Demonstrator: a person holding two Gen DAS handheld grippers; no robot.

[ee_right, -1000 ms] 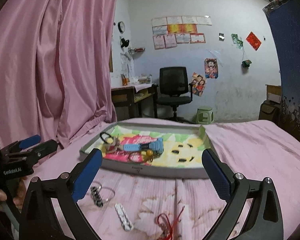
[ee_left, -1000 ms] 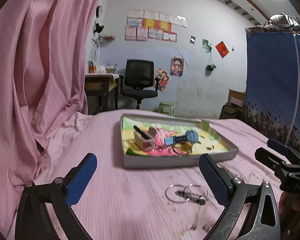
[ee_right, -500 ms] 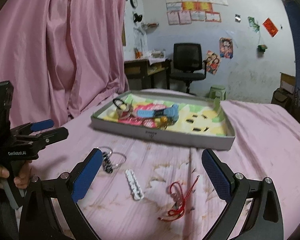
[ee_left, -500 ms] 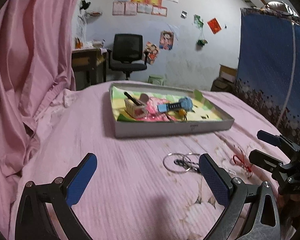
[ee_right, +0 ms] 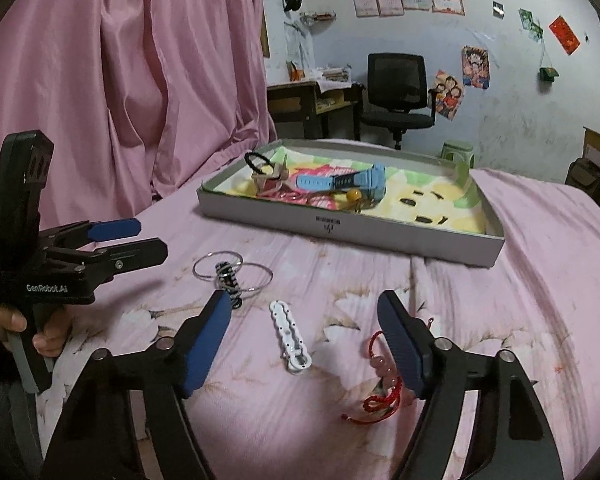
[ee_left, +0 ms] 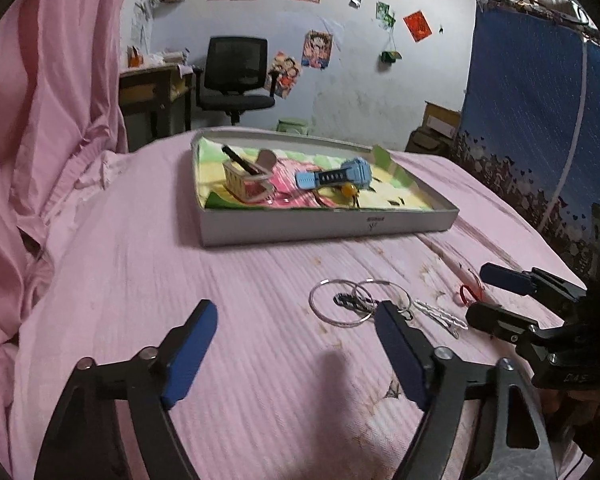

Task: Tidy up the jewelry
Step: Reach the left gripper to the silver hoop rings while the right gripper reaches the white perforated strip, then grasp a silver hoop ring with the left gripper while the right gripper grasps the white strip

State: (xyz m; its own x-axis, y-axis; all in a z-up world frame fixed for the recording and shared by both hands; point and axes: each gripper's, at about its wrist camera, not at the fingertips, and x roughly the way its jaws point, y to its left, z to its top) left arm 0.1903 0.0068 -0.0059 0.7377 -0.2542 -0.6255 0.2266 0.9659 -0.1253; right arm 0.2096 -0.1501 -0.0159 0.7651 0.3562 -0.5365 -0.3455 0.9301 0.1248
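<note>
Office chair (ee_left: 236, 76), pink curtain (ee_right: 140, 60)

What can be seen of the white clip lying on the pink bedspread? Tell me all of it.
The white clip is a long, narrow piece with wavy scalloped edges, a row of small holes along its middle and a clasp at its near end. It looks like white plastic or painted metal. It lies flat on the pink bedspread, apart from the silver rings to its left and the red cord bracelet to its right. It sits ahead of the right gripper, between the open jaws, untouched.
</note>
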